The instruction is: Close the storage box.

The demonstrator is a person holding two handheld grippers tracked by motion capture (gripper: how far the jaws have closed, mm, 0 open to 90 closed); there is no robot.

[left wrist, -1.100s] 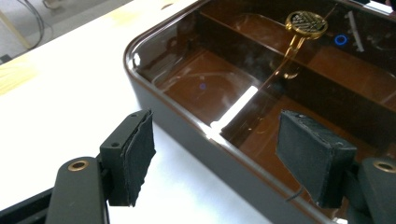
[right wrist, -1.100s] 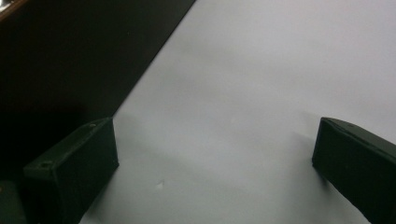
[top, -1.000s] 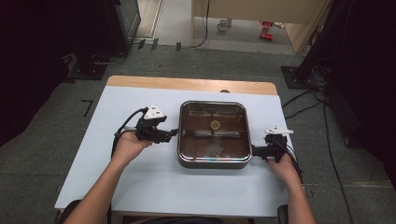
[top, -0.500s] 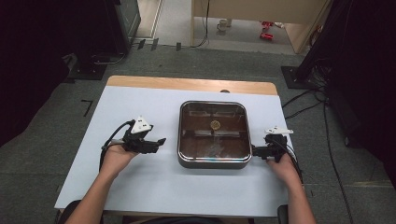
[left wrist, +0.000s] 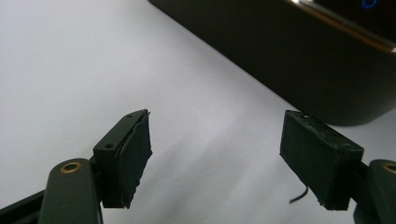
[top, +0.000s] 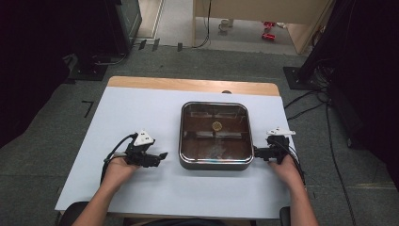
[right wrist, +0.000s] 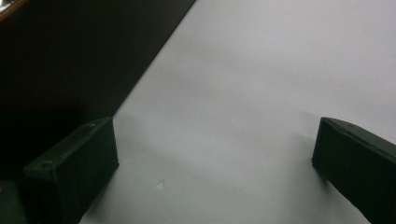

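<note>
1. Nearest: person's forearms come in from the bottom edge, one gripper per hand, both low over the table.
2. Left gripper (top: 162,155) sits apart from the pan's left side; jaws spread w/ nothing btwn them, opening right now. Bare white top under them in the left gripper view.
3. Right gripper (top: 256,151) is just beside the pan's right wall; jaws spread wide, nothing pinched. Touching or not: can't tell.
4. Square pan (top: 215,162): dark body, shiny rim, centre-right on the table (top: 141,108). Small round item (top: 217,125) inside, too small to ID.
5. Writing/brands: none readable. A blue mark (left wrist: 369,3) on the pan, illegible.
6. Surface: white top, bare wood strip along the far edge.
7. Room: grey floor, black stands + cables at both sides, pale cabinet at the back, red objs (top: 269,35) on the floor.
</note>
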